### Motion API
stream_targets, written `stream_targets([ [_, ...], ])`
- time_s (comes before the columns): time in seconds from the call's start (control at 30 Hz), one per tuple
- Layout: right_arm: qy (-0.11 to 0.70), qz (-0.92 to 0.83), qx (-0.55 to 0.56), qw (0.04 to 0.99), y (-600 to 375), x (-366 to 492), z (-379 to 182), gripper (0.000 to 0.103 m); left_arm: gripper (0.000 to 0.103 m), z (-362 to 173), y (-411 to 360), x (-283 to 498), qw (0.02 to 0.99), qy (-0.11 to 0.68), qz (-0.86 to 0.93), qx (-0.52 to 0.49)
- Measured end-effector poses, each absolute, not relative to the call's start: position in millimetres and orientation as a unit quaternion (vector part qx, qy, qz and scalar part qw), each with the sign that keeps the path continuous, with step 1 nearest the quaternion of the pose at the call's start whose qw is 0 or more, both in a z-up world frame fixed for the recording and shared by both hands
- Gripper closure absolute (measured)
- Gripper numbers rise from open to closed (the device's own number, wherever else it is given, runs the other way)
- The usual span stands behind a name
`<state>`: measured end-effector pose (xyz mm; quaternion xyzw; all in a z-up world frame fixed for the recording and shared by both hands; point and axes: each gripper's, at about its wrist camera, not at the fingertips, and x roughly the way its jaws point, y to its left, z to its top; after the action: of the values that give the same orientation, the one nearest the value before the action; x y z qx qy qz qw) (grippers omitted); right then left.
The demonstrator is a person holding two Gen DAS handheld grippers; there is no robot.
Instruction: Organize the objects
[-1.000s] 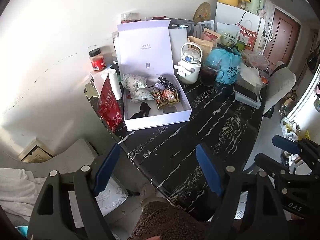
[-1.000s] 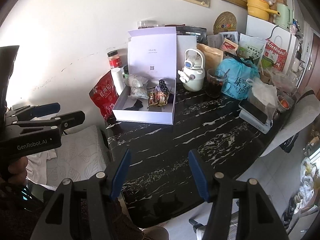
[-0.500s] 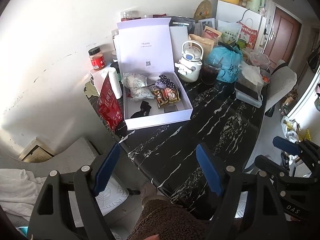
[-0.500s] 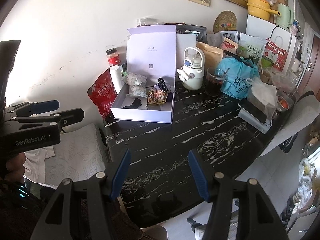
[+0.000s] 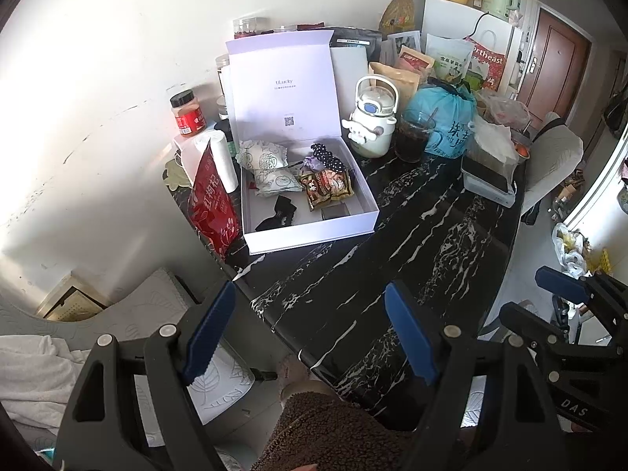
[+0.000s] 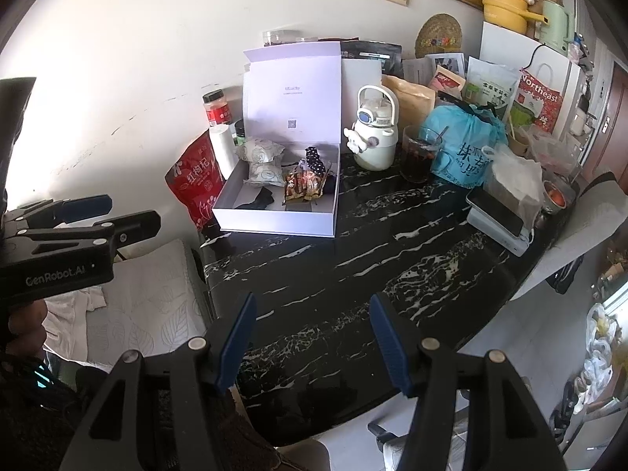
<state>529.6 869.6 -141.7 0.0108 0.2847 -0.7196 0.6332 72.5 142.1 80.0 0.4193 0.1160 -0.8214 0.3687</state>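
An open white box [image 5: 310, 232] [image 6: 274, 224], lid upright, sits on the far left of the black marble table [image 5: 392, 274] [image 6: 353, 267]. Inside lie white sachets [image 5: 263, 159], a brown snack packet [image 5: 327, 187] [image 6: 302, 186], a dotted hair tie [image 5: 327, 157] and a black clip [image 5: 280, 212]. My left gripper [image 5: 310, 329] [image 6: 129, 212] hangs open over the table's near edge, far short of the box, with nothing between its fingers. The right gripper [image 6: 312, 333] [image 5: 530, 294] also stands open and empty above the near edge.
A red pouch [image 5: 212, 204] [image 6: 192, 180] leans at the box's left. Right of the box stand a white bottle [image 5: 371, 125] [image 6: 373, 133], a glass of dark drink [image 5: 412, 137] [image 6: 418, 153] and a blue bag [image 5: 443, 117] [image 6: 467, 145]. A padded chair [image 6: 149, 306] is at left.
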Motion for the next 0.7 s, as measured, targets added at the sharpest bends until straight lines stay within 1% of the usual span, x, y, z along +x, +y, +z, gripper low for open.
stream_targets([
  [0.33, 0.287, -0.719, 0.005, 0.633, 865.3, 533.9, -139.9, 0.042, 0.025, 75.0, 135.6, 73.5, 0.373, 0.125, -0.816, 0.423],
  [0.7, 0.292, -0.72, 0.009, 0.63, 861.9, 532.7, -141.4, 0.042, 0.025, 71.3, 136.7, 71.4, 0.356, 0.129, -0.821, 0.426],
])
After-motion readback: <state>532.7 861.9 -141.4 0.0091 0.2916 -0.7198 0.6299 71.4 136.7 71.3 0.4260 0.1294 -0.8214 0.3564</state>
